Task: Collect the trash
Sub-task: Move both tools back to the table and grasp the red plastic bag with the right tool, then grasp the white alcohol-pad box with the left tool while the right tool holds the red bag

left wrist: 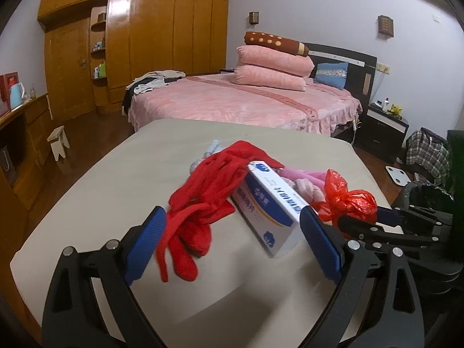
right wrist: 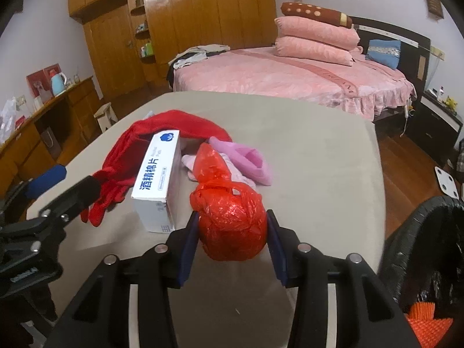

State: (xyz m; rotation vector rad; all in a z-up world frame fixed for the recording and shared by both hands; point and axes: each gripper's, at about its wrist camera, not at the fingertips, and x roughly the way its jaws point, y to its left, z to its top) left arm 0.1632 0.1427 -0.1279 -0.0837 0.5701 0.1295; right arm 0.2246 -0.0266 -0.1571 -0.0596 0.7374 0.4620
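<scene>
A crumpled red plastic bag (right wrist: pixel 232 226) sits between the blue pads of my right gripper (right wrist: pixel 232 216), which press on both its sides just above the beige table (right wrist: pixel 319 174). The left wrist view shows the same bag (left wrist: pixel 348 200) in the right gripper (left wrist: pixel 365 216). My left gripper (left wrist: pixel 233 211) stands wide open and low over the table, holding nothing. A white box with blue print (left wrist: pixel 269 208) and red gloves (left wrist: pixel 203 191) lie just ahead of its fingers. From the right wrist view the left gripper (right wrist: pixel 76 178) is beside the box (right wrist: pixel 159 174).
Pink cloth pieces (right wrist: pixel 243 159) lie behind the bag. A black-lined bin (right wrist: pixel 429 246) stands at the table's right edge, with something orange inside. Beyond the table are a pink bed (left wrist: pixel 246 101), a wooden wardrobe (left wrist: pixel 145 43), a small stool (left wrist: pixel 58 142) and a nightstand (left wrist: pixel 385 124).
</scene>
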